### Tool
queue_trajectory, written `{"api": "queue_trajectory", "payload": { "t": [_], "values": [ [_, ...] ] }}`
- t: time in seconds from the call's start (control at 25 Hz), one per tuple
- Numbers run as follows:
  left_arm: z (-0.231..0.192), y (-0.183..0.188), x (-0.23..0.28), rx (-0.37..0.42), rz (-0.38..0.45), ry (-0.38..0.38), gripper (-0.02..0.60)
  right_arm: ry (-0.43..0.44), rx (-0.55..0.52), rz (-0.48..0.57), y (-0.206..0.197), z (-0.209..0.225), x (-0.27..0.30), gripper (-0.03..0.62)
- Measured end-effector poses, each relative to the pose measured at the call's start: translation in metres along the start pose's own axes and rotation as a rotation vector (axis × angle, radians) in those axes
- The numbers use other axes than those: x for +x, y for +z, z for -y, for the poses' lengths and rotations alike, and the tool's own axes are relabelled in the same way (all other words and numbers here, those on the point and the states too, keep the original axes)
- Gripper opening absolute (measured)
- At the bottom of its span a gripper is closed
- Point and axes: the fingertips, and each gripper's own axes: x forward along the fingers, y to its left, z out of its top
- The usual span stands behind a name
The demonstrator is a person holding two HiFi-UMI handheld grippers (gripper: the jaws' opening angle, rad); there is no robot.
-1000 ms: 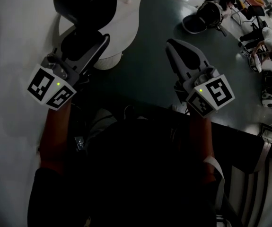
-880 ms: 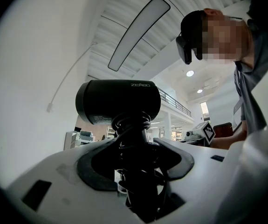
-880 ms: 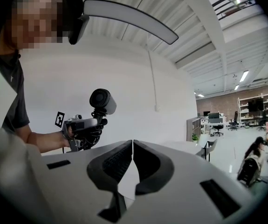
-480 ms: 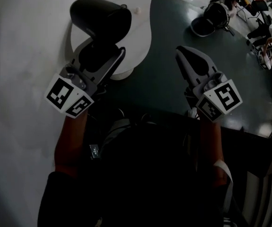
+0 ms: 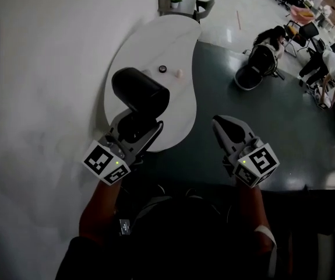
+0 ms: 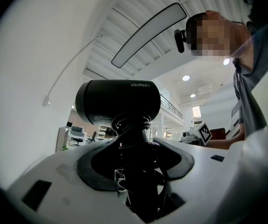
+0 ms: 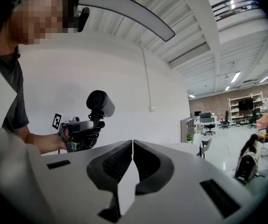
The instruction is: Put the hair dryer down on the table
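Observation:
The black hair dryer (image 5: 141,89) stands upright in my left gripper (image 5: 133,127), whose jaws are shut on its handle, wide apart around it. In the head view it hangs over the near end of the white table (image 5: 167,39). In the left gripper view the dryer's barrel (image 6: 117,101) sits above the jaws and its coiled handle (image 6: 136,171) runs down between them. My right gripper (image 5: 228,130) is shut and holds nothing, off the table's right side over the dark floor. The right gripper view shows its tips touching (image 7: 133,146) and the dryer (image 7: 101,104) at left.
A small black ring (image 5: 162,69) and a small pale object (image 5: 179,73) lie on the table beyond the dryer. A white wall runs along the left. A dark stroller-like thing (image 5: 254,66), chairs and seated people (image 5: 327,63) are on the floor at the right.
The view has pulled back, so the whole table now shows. Both grippers sit lower and closer in the frame. The left gripper still holds the dryer; the right stays shut.

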Motion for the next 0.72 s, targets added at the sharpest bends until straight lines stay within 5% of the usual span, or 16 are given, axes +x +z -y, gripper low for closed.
{"api": "queue_trajectory", "payload": {
  "t": [0.44, 0.72],
  "values": [
    [-0.052, 0.031, -0.007, -0.014, 0.006, -0.013, 0.224, -0.016, 0.007, 0.004, 0.029, -0.004, 0.046, 0.009],
    [-0.078, 0.034, 0.024, -0.006, 0.014, 0.035, 0.224, 0.017, 0.008, -0.009, 0.035, 0.036, 0.067, 0.009]
  ]
}}
